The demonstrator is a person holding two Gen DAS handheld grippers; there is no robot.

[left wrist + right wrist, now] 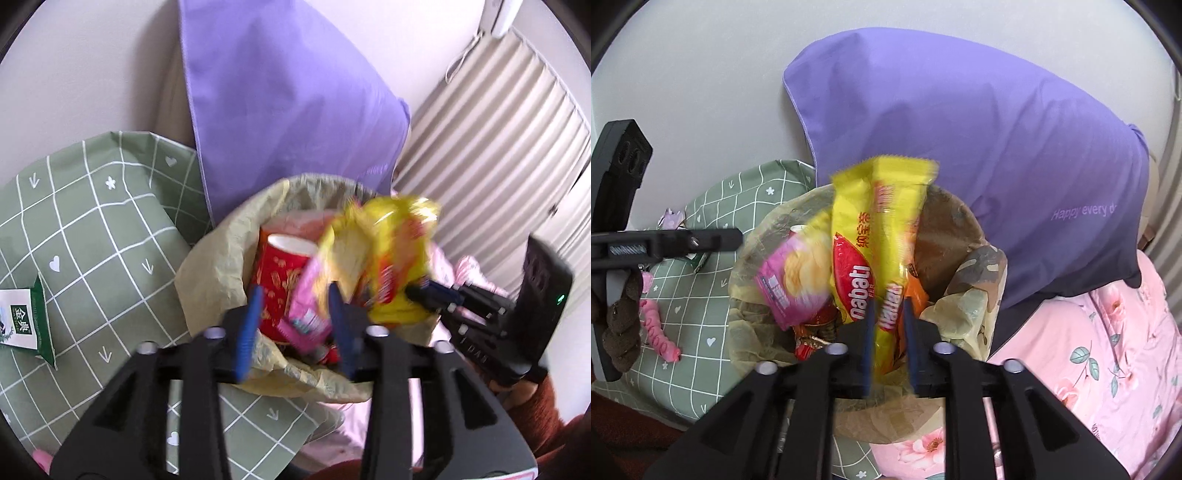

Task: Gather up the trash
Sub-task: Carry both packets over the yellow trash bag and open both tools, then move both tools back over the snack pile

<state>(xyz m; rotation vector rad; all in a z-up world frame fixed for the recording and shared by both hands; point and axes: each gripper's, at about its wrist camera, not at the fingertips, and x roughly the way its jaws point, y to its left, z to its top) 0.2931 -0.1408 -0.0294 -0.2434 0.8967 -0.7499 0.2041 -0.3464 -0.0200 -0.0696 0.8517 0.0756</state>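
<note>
Both tongs over the lined bin on the bed, wrappers between their tips.

A purple pillow [979,162] leans on the wall just behind the bin [953,236]; a green checked pillow [85,236] with a small green packet [27,325] lies to its left, pink floral bedding [1100,332] to its right. The right tongs [889,332] are closed on a yellow wrapper [875,236] standing above the bin mouth. The left tongs [293,314] reach in from the left, spread apart, a pink wrapper [306,306] between the tips; whether they touch it I cannot tell. A red cup [280,269] sits inside the bin.
</note>
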